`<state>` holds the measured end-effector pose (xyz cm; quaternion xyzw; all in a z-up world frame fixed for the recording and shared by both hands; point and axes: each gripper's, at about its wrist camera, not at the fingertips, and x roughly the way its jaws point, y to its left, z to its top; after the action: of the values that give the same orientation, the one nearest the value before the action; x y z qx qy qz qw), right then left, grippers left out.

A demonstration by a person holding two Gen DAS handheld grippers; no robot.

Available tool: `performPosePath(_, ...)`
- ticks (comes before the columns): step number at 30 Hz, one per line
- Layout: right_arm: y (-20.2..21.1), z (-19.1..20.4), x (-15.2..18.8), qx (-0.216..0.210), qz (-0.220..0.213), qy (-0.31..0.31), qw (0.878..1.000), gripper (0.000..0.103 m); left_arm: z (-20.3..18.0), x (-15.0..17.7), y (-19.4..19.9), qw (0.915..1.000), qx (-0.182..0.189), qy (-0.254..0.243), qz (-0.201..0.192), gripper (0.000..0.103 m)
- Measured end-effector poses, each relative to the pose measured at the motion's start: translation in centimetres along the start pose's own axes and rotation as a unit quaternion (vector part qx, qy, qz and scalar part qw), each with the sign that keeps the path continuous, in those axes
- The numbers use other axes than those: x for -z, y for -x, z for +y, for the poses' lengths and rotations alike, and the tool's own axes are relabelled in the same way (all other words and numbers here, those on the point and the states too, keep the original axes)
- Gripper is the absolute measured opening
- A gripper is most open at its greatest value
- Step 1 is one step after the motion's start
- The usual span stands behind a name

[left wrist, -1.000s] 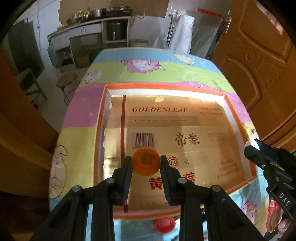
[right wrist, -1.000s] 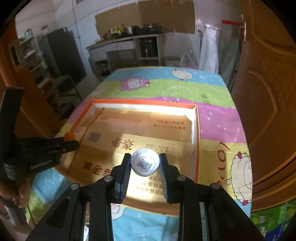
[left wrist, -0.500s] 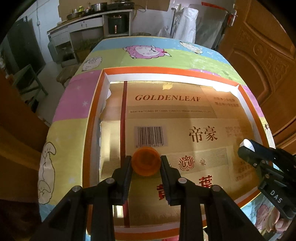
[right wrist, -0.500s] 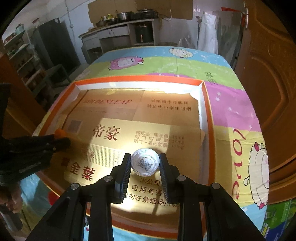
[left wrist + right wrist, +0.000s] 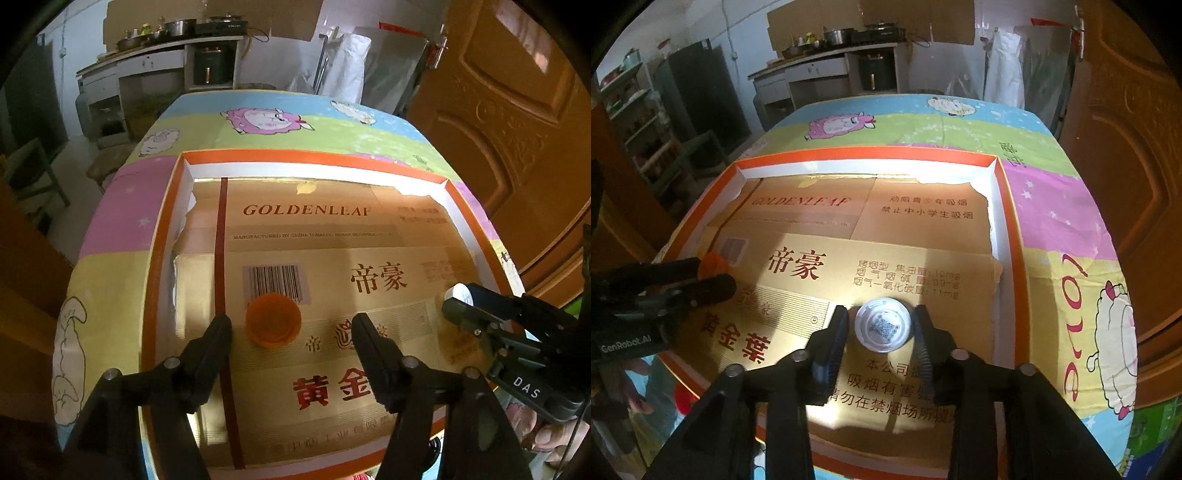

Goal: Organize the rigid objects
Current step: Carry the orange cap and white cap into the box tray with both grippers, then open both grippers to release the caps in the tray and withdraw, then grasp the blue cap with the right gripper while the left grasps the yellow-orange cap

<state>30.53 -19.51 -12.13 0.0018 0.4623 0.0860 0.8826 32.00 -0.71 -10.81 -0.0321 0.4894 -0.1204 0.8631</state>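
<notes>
Both caps now sit inside the tray [image 5: 162, 258]: the orange cap [image 5: 273, 325] lies free between the wide-open left tongs [image 5: 291, 332]. The right tongs [image 5: 881, 330] have just been opening, pads clear of the white cap [image 5: 882, 328] between them; a red cap [image 5: 683, 400] outside the tray probably remains.

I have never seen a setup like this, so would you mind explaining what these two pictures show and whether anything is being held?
A person holds a two-finger gripper in each hand, and a fisheye camera on each looks along its fingers. In the left view, the left gripper has just been opening: the orange cap sits loose between its jaws on the gold cardboard lining an orange-rimmed tray. In the right view, the right gripper has also been opening; the white cap lies between its jaws with small gaps either side. Nothing is gripped. The tray rests on a cartoon-sheep tablecloth.
</notes>
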Motion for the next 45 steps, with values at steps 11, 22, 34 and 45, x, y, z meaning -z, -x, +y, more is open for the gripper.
performPosePath(11,4.0,-0.1,1.2,-0.017,-0.043,-0.019,0.999,0.049,-0.2,1.0,4.9,0.9984,-0.009,-0.001,-0.056,0.067)
performPosePath(22,9.2,0.9,3.2,-0.015,-0.069,-0.02,0.997,0.049,-1.1,3.1,11.4,0.9928,-0.032,-0.012,-0.115,0.067)
performPosePath(34,15.6,4.2,7.7,-0.03,-0.105,0.006,0.994,0.049,-2.1,7.6,17.1,0.9823,-0.06,-0.036,-0.174,0.063)
performPosePath(45,20.0,8.0,13.6,-0.039,-0.14,0.043,0.989,0.051,-2.5,13.4,20.5,0.9733,-0.068,-0.034,-0.217,0.063)
